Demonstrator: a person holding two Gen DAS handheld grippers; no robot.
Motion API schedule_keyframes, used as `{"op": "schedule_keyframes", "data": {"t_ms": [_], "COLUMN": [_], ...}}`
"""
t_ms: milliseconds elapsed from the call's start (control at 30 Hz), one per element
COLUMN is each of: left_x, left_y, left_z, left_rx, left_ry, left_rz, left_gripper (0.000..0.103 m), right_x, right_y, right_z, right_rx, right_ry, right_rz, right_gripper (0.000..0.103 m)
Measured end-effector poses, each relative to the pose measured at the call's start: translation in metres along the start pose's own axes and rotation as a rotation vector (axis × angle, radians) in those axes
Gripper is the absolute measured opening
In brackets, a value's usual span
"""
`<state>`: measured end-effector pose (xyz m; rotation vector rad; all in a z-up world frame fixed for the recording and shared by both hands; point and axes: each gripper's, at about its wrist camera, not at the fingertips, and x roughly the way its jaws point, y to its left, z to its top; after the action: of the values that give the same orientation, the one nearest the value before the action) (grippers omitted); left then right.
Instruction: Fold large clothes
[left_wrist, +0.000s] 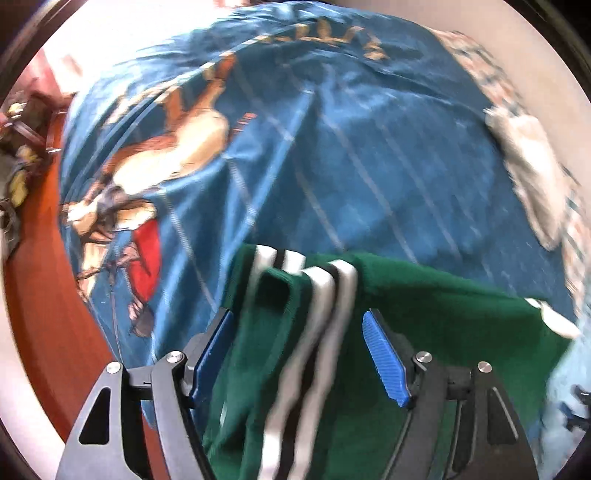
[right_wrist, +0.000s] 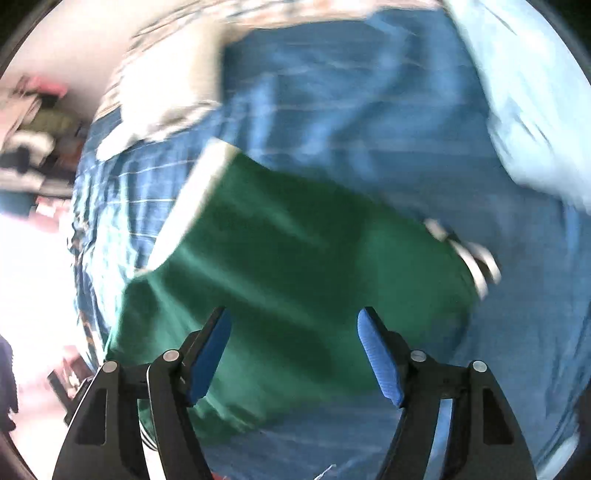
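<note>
The left gripper (left_wrist: 297, 354) hangs with its jaws apart over the striped edge of the green garment (left_wrist: 424, 306), gripping nothing. The right gripper (right_wrist: 293, 356) likewise holds its jaws open above the same cloth. The garment lies on a blue printed blanket (left_wrist: 351, 155), a pale crumpled cloth (left_wrist: 532, 177) beyond it.

Blue blanket (left_wrist: 369, 166): pale grid stripes, printed cartoon figure (left_wrist: 155, 166) in tan and red, gold lettering near its far edge. Pale patterned cloth (left_wrist: 528, 177) lying on the blanket. Light blue fabric (right_wrist: 524, 92) beside it. Reddish-brown floor (left_wrist: 40, 280). Blurred clutter (right_wrist: 33, 140) at the margin.
</note>
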<state>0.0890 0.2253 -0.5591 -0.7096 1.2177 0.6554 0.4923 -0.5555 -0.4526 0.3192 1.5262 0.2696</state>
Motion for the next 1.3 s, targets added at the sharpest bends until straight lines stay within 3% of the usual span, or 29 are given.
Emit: {"op": "schedule_keyframes", "data": {"t_ms": [33,67,100,233,367,467,567,633,733,767,800,833,867,1033,1133,1233,1300], "left_x": [0.005,0.009,0.014,0.030,0.041,0.043,0.041,0.029,-0.009,-0.024,-0.037,-0.048,-0.059,-0.074,-0.053,-0.025,-0.011], "left_y": [-0.002,-0.002,-0.004,-0.010,-0.007,-0.007,-0.003,0.006,0.024,0.031,0.039,0.046,0.055,0.083,0.082,0.069,0.061], "left_z": [0.001,0.002,0.005,0.018,0.024,0.027,0.032,0.037,0.030,0.024,0.014,0.004,-0.012,-0.109,-0.165,-0.190,-0.195], "left_rx": [-0.003,-0.002,0.007,0.016,0.045,0.065,0.028,-0.019,-0.082,-0.099,-0.120,-0.145,-0.185,-0.403,-0.516,-0.600,-0.635], "left_ry": [-0.023,-0.045,-0.041,-0.040,-0.023,-0.011,0.009,0.010,-0.041,-0.056,-0.072,-0.082,-0.092,-0.022,0.062,0.113,0.091], "left_rz": [0.017,0.023,0.046,0.097,0.109,0.106,0.078,0.042,-0.018,-0.026,-0.022,-0.014,-0.010,-0.061,-0.133,-0.259,-0.313], "left_gripper": [0.054,0.021,0.004,0.002,0.002,0.003,0.004,0.007,0.013,0.033,0.069,0.085,0.090,0.090,0.090,0.089,0.089], "right_x": [0.006,0.009,0.018,0.077,0.136,0.176,0.175,0.160,0.129,0.119,0.111,0.102,0.093,0.074,0.074,0.082,0.089], "right_y": [0.012,0.022,0.027,0.053,0.060,0.052,0.060,0.069,0.072,0.071,0.070,0.069,0.066,0.054,0.047,0.038,0.033], "right_z": [0.015,0.025,0.037,0.066,0.092,0.105,0.108,0.103,0.082,0.072,0.063,0.051,0.036,-0.028,-0.062,-0.087,-0.099], "right_rx": [-0.011,-0.015,-0.024,-0.071,-0.068,-0.020,-0.020,-0.060,-0.062,-0.053,-0.047,-0.040,-0.034,-0.031,-0.013,0.030,0.062], "right_ry": [0.009,0.009,0.008,0.081,0.060,0.108,0.099,0.089,0.097,0.099,0.099,0.099,0.101,0.126,0.152,0.180,0.196], "right_rz": [0.016,0.012,-0.002,-0.002,-0.074,-0.098,-0.141,-0.151,-0.038,0.005,0.028,0.047,0.065,0.077,0.095,0.104,0.117], "right_gripper": [0.073,0.073,0.072,0.058,0.049,0.049,0.049,0.049,0.056,0.061,0.065,0.066,0.067,0.067,0.067,0.067,0.067]}}
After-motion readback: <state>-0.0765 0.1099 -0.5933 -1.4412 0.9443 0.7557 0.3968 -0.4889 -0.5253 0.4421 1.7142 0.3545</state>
